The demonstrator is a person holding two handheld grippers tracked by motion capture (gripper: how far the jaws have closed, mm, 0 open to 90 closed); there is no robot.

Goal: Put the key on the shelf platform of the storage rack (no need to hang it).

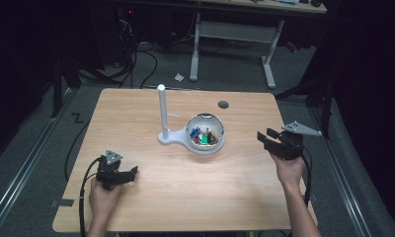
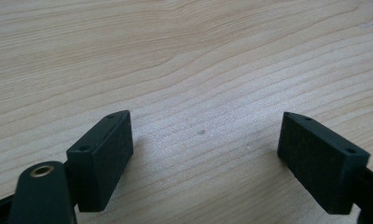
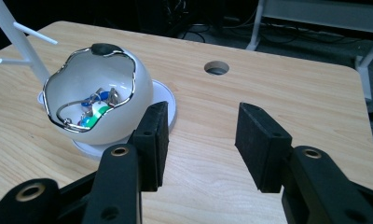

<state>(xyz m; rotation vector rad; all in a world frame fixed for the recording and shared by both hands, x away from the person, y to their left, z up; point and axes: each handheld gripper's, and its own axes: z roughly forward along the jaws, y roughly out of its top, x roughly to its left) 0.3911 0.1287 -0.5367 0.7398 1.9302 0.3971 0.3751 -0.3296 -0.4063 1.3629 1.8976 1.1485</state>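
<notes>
Near the middle of the wooden tabletop (image 1: 151, 177): white egg-shaped bowl (image 1: 206, 132) with a wavy metal-trimmed rim, sitting on a white base plate (image 3: 163, 100) that also carries an upright white post (image 1: 162, 111) with thin side pegs. Inside the bowl, small colourful items (image 3: 95, 111), blue, green and white, too small to identify. At the right edge, right gripper (image 1: 268, 136) aimed toward the bowl, fingers (image 3: 261, 144) parted, nothing between them, bowl just beyond the left finger in the right gripper view. At the front left, left gripper (image 1: 132, 171) low over bare wood, fingers (image 2: 103, 156) spread wide, empty. Round cable hole (image 1: 223, 104) toward the far edge.
</notes>
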